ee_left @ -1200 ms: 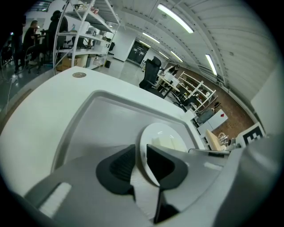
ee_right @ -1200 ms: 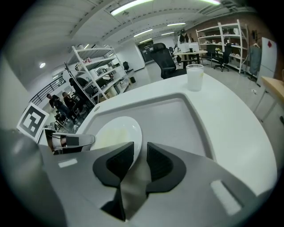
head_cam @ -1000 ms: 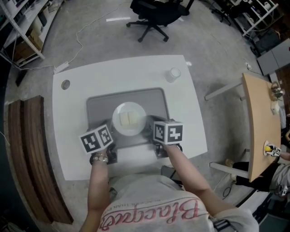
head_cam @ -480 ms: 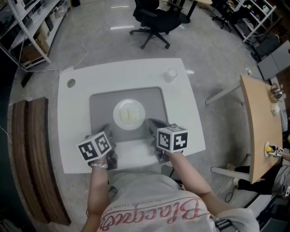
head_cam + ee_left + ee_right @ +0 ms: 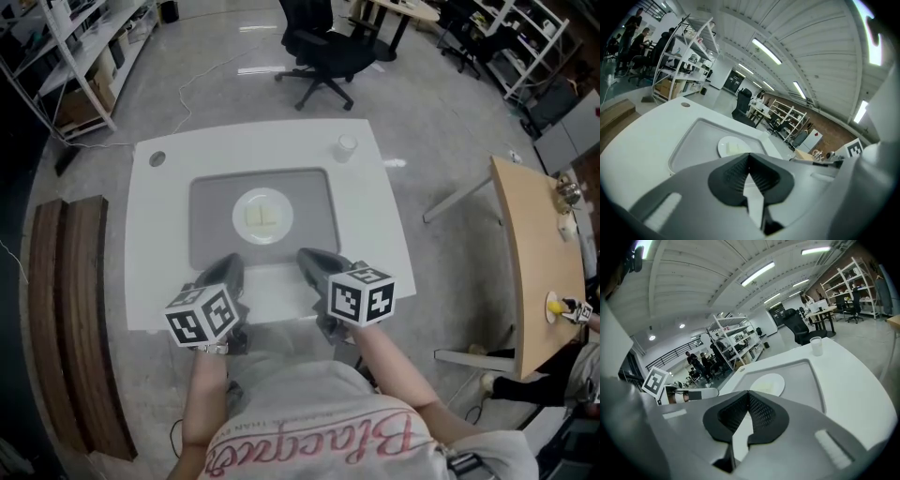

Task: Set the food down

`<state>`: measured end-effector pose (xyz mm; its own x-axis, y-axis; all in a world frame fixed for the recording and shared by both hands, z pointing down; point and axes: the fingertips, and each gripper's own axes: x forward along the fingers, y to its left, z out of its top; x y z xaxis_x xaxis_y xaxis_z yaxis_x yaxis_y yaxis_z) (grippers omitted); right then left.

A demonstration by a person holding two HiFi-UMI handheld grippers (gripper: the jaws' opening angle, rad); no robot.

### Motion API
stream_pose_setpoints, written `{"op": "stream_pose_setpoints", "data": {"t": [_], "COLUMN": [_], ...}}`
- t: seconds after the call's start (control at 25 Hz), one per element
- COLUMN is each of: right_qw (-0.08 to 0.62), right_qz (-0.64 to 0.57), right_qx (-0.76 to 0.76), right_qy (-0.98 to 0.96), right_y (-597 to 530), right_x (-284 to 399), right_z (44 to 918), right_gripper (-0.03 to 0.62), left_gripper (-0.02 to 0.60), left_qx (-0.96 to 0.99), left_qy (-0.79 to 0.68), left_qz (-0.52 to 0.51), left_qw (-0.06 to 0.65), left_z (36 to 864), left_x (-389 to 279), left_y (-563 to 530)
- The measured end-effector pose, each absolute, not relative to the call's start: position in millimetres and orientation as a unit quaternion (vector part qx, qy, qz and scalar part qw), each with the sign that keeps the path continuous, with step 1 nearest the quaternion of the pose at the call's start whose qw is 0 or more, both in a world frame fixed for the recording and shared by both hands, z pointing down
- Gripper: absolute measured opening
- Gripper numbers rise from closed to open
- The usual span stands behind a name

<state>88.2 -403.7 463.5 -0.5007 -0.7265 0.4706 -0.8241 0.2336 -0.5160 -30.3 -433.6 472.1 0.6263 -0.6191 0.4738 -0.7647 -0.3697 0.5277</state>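
Food: pale squares on a white plate, centred in a grey tray on a white table. Bare table margin on all sides of the tray. Left gripper and right gripper are at the tray's near rim, apart from the plate, each with jaws clenched on nothing. Clear cup stands near the far right corner. Shirt: pink script, partly legible, "Blacque".

The food is sitting on the plate, which is lying in the tray on the table. The cup is standing behind the tray, off to the right.
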Motion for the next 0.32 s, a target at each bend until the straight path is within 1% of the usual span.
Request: {"op": "stream_pose_setpoints", "data": {"t": [0.12, 0.32], "right_qw": [0.049, 0.02], "right_qz": [0.361, 0.309], "right_qx": [0.486, 0.458], "right_qy": [-0.794, -0.833], "right_y": [-387, -352], "right_x": [84, 69], "right_z": [452, 423], "right_gripper": [0.002, 0.002], "left_gripper": [0.0, 0.0], "left_qx": [0.841, 0.866], "left_qy": [-0.412, -0.4], "left_qz": [0.088, 0.076], "left_qw": [0.339, 0.292], "left_z": [457, 436], "left_x": [-21, -13], "left_y": [-418, -383]}}
